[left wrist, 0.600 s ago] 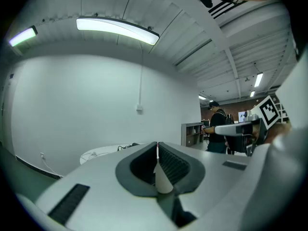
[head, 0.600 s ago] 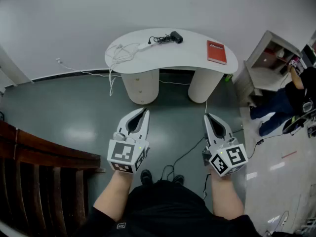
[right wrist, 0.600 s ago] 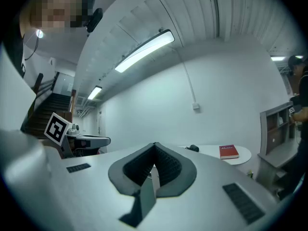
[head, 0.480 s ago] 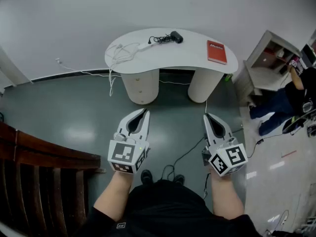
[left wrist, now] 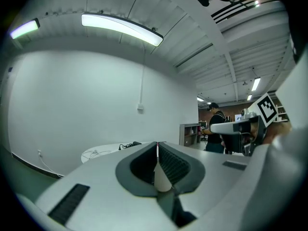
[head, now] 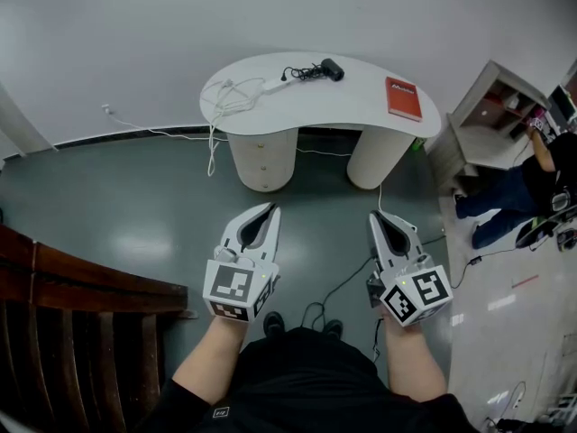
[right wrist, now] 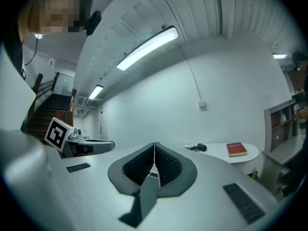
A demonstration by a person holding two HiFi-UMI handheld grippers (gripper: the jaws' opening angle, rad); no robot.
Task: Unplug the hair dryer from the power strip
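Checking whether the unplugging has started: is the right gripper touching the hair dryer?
Apart. The head view shows the right gripper over the floor, well short of the table where the hair dryer lies.

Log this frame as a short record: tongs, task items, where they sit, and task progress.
left tongs: shut, empty
right tongs: shut, empty
hair dryer: black, on the white table, far edge
power strip: white, left of the dryer, with the black cord bundled between them
red book: table's right end
plugged in: too small to tell
progress: both tongs held short of the table; nothing touched
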